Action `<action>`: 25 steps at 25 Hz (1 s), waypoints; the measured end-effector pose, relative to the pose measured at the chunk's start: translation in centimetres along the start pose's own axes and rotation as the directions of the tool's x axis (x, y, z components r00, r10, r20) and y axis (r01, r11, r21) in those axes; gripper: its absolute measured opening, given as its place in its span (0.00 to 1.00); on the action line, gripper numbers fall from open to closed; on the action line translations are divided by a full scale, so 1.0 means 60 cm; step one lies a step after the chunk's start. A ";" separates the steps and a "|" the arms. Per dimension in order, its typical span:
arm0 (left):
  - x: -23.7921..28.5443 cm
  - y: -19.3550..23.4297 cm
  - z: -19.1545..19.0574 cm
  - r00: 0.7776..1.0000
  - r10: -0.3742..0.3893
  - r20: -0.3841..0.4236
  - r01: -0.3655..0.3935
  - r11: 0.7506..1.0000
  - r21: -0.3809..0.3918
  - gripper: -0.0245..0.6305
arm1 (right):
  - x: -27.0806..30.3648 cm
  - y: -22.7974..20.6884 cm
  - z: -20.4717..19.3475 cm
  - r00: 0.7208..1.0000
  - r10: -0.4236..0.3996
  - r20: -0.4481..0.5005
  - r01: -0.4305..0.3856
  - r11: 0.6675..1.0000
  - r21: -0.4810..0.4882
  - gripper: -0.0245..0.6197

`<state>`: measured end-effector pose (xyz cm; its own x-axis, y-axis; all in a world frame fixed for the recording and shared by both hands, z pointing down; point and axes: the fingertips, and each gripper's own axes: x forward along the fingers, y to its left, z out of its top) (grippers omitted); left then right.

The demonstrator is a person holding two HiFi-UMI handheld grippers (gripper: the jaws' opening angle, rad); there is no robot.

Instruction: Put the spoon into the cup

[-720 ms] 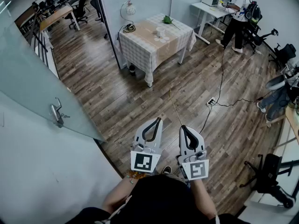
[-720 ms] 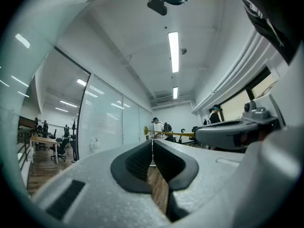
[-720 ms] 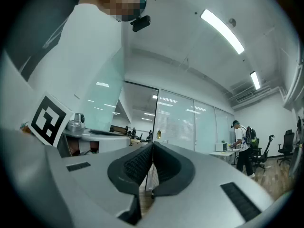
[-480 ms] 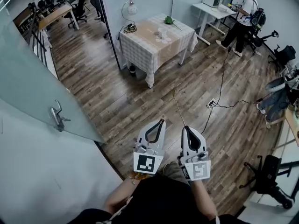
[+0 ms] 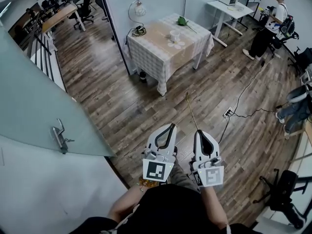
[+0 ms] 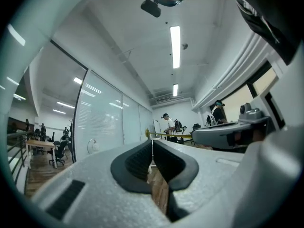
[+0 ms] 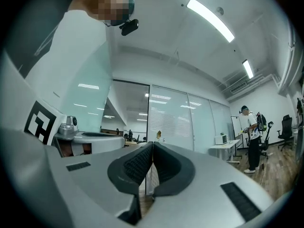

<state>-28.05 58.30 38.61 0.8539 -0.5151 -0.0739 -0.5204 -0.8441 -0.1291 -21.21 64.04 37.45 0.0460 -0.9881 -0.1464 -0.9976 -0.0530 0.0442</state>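
My right gripper [image 5: 199, 132] is pinching a thin golden long-handled spoon [image 5: 191, 112], which is pointing at twelve o'clock toward the distant small white cup [image 5: 174, 34]. My left gripper [image 5: 171, 126] is holding its jaws pressed together on nothing.

The cup [image 5: 174, 34] is small and white. It stands upright near the middle of the cloth-covered tabletop [image 5: 153, 37], a little toward its far right edge. Some pale shapes lie just beside it on the near side. From this far off, whether any of them is the spoon cannot be told.
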 end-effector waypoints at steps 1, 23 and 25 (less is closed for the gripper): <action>0.029 0.004 -0.002 1.000 -0.006 0.002 0.006 1.000 0.000 0.07 | 0.022 -0.019 -0.005 1.000 -0.002 0.001 0.002 1.000 0.000 0.05; 0.512 0.213 -0.075 0.997 0.074 -0.036 -0.074 0.997 -0.001 0.07 | 0.461 -0.312 -0.107 0.996 0.085 -0.002 -0.085 0.995 0.052 0.05; 0.552 0.236 -0.093 0.996 0.070 -0.047 -0.071 0.997 -0.016 0.07 | 0.501 -0.335 -0.126 0.997 0.081 -0.014 -0.080 0.995 0.051 0.05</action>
<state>-7.14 28.47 39.88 0.8141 -0.5796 -0.0358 -0.5798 -0.8076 -0.1079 0.63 34.32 39.65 -0.0345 -0.9911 -0.1287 -0.9994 0.0340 0.0056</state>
